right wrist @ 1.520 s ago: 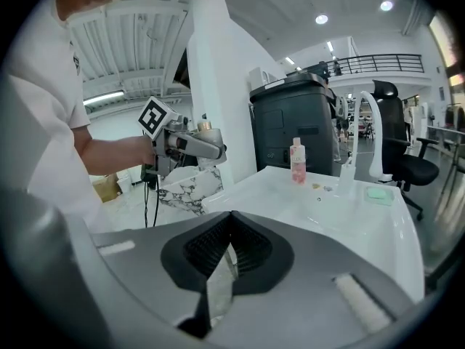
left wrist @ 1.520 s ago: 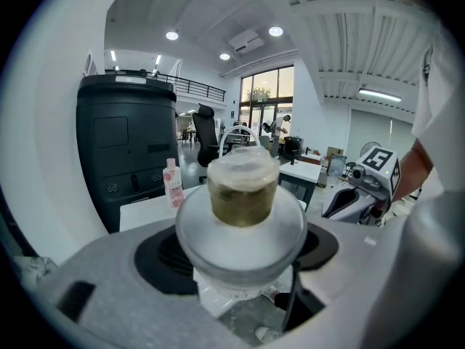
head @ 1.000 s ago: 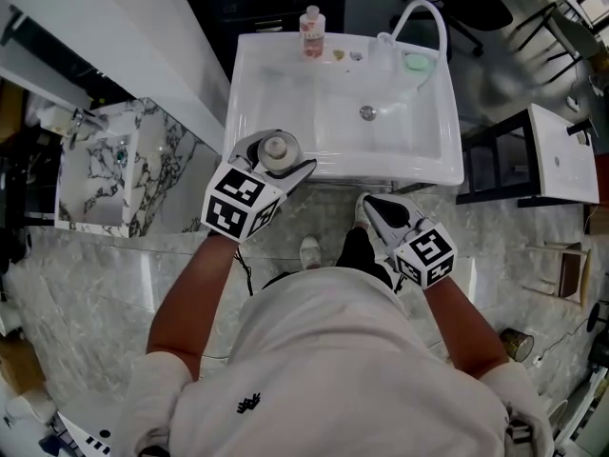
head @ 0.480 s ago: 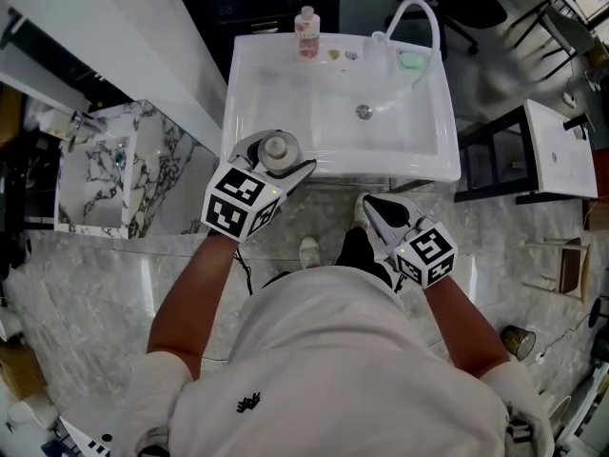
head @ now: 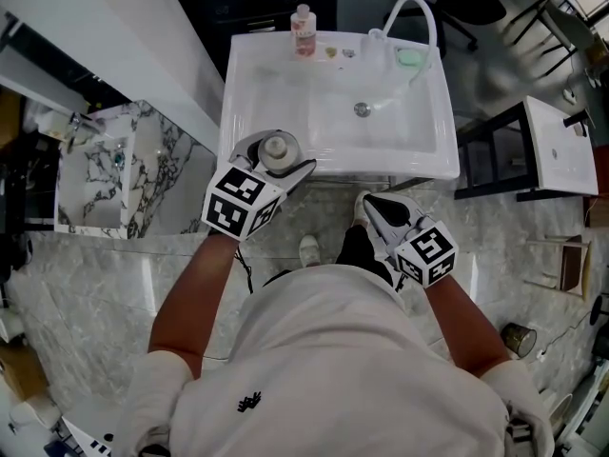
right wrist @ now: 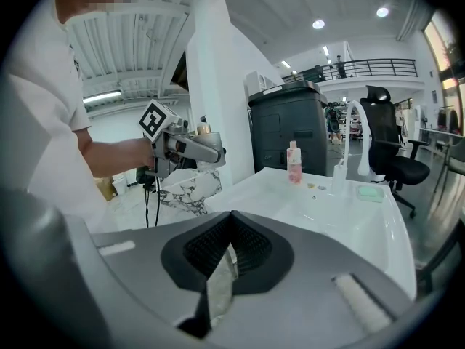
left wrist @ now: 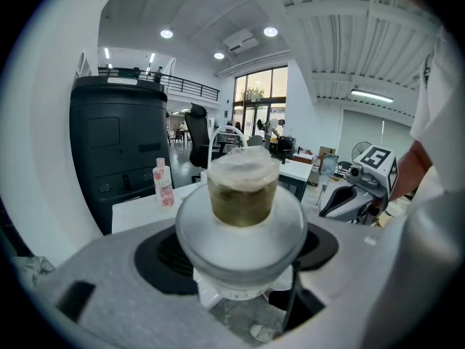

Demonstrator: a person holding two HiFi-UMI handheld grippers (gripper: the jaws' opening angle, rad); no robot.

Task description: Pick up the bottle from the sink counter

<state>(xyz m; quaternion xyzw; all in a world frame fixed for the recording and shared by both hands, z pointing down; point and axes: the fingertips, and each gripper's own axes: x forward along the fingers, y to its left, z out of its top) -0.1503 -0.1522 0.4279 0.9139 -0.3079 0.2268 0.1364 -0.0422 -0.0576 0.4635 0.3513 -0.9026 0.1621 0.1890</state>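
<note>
My left gripper (head: pixel 277 154) is shut on a round frosted bottle (left wrist: pixel 241 225) with a pale cap (head: pixel 276 146) and an olive-tinted neck. It holds the bottle upright, above the sink's near-left corner in the head view. In the left gripper view the bottle fills the gap between the jaws. A small pink bottle (head: pixel 303 29) stands on the white sink counter (head: pixel 249 84) at the back and shows in the right gripper view as the pink bottle (right wrist: pixel 293 163). My right gripper (head: pixel 383 215) hangs in front of the sink over the floor, jaws closed together with nothing between them.
A white curved faucet (head: pixel 415 15) and a green soap (head: pixel 410 59) sit at the sink's back right. A marble-patterned basin (head: pixel 103 168) stands to the left, a dark stand with a white top (head: pixel 559 156) to the right. The person's shoe (head: pixel 309 250) is below the sink's front edge.
The sink has drifted slightly up the head view. Both grippers keep their places, and the left one still holds the bottle.
</note>
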